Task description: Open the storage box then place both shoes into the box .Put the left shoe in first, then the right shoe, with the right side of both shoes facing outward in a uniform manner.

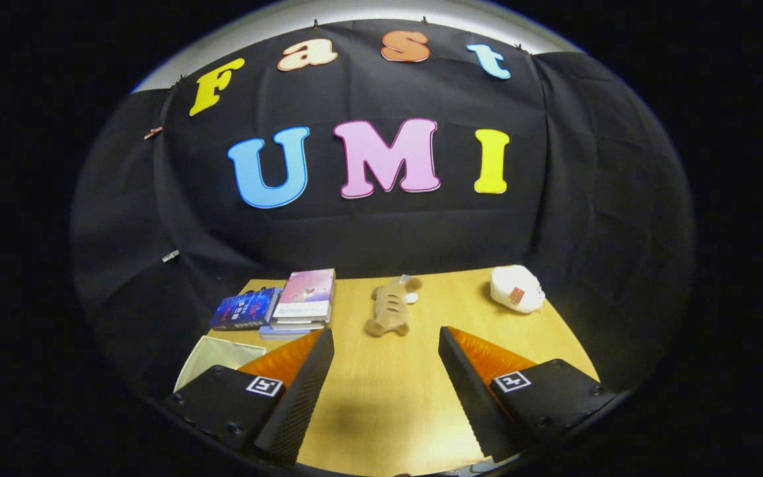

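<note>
Books (289,306) are stacked at the far left corner of the wooden worktop (381,397), with a dark blue book (244,310) laid just beside the stack on its left. Nearer, partly hidden behind the left finger of the claw (386,344), a pale flat thing (212,354) is seen at the worktop's left edge; whether it is a box, a lid or a tray cannot be told. A brown plush toy (391,306) is laid beyond the fingers, roughly in line with the gap between them, and nothing is placed between it and the fingertips. A white rounded thing with a small red patch (517,289) is set at the far right corner, well apart from the toy; whether it is a shoe cannot be told. The claw is held wide apart above bare wood, with nothing gripped and nothing touched by either finger.
</note>
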